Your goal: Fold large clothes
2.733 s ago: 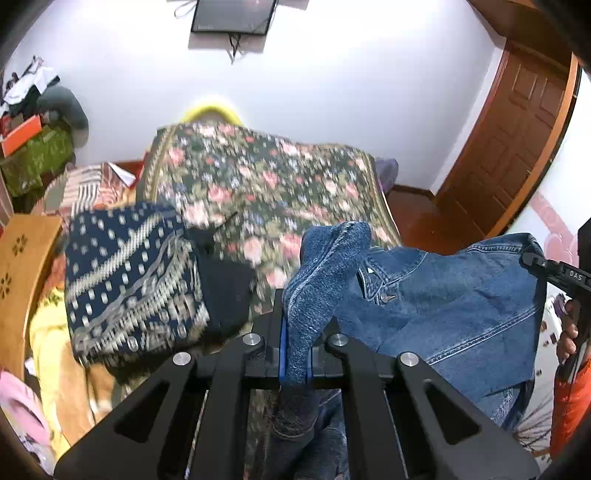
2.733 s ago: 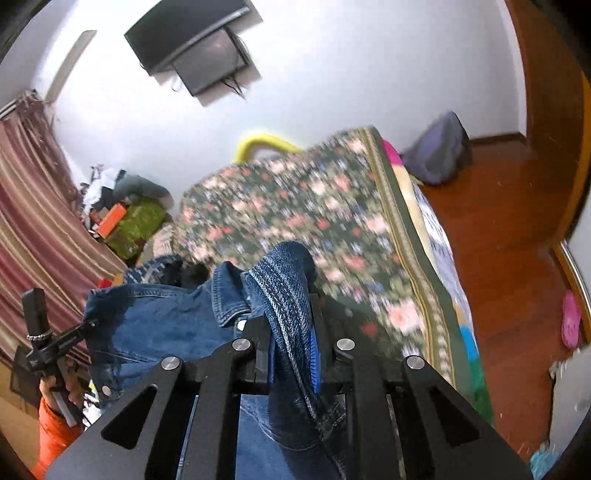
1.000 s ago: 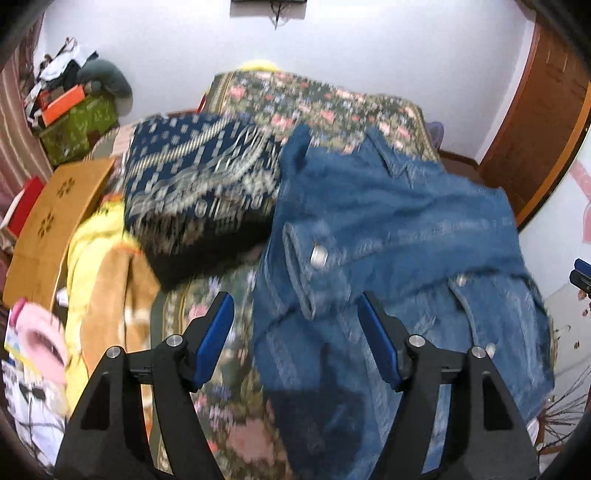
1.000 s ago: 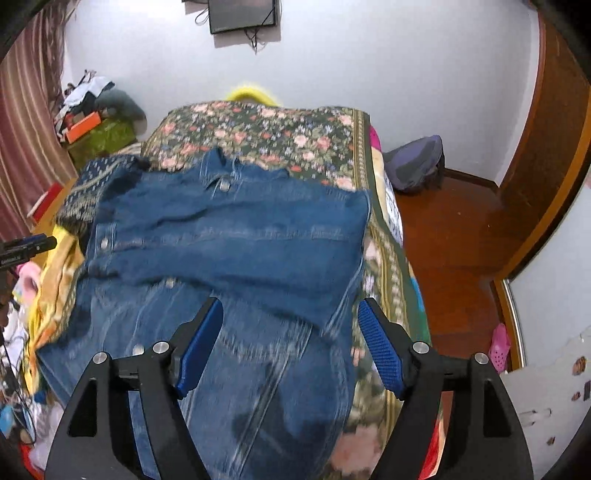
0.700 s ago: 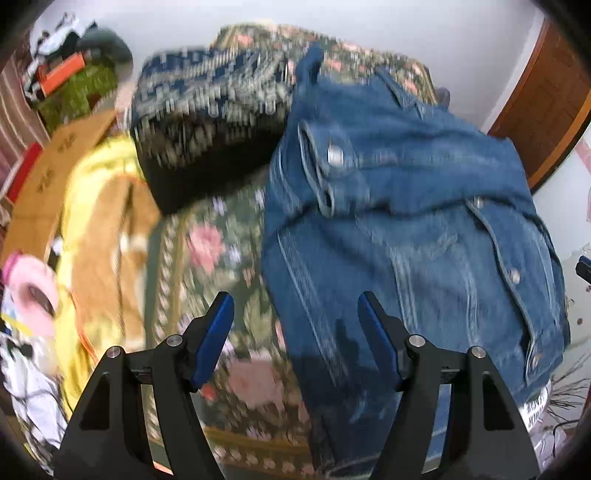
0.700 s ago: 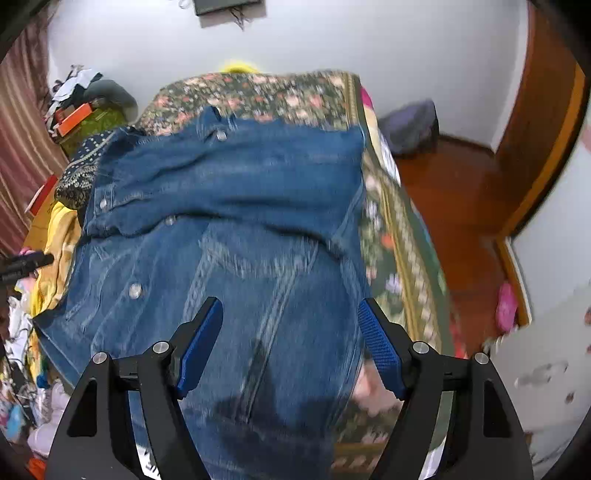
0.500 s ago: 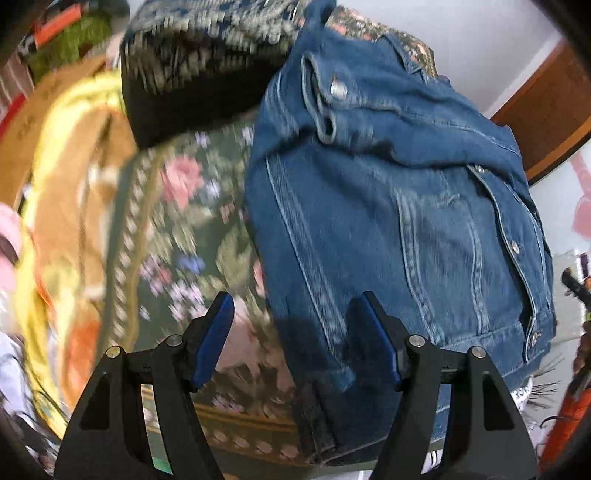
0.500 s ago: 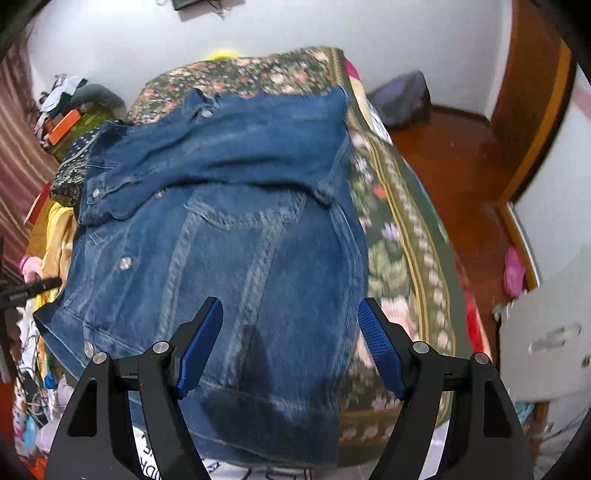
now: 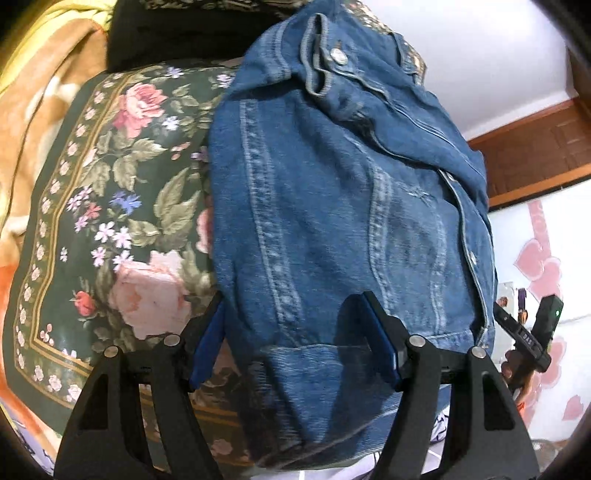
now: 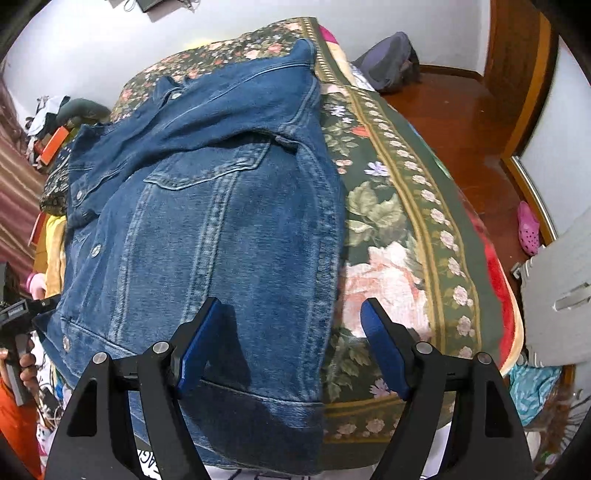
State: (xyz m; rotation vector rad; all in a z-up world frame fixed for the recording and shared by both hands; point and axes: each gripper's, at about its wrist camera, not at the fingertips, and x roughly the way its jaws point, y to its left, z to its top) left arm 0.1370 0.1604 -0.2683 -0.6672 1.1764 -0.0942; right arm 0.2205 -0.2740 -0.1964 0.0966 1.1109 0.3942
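Observation:
A blue denim jacket (image 9: 332, 206) lies spread on the floral bedspread (image 9: 122, 206), its hem hanging over the near edge of the bed. My left gripper (image 9: 293, 334) stands open low over the hem's left corner, blue pads either side of the cloth without pressing it. In the right wrist view the same jacket (image 10: 207, 206) fills the left half, sleeves folded across the upper part. My right gripper (image 10: 291, 345) is open above the hem's right corner, the jacket's side edge running between its pads. The other gripper (image 10: 22, 314) shows at the far left.
A dark patterned garment (image 9: 177, 33) and a yellow-orange blanket (image 9: 33, 96) lie left of the jacket. Right of the bed are wooden floor (image 10: 461, 122), a grey bag (image 10: 388, 62), a pink shoe (image 10: 528, 225) and a white drawer unit (image 10: 557, 291). A wooden door (image 9: 535, 147) stands behind.
Both grippers let go of the jacket, which now lies flat on the bed. Both have since dropped and tilted down toward the hem at the near edge of the bed.

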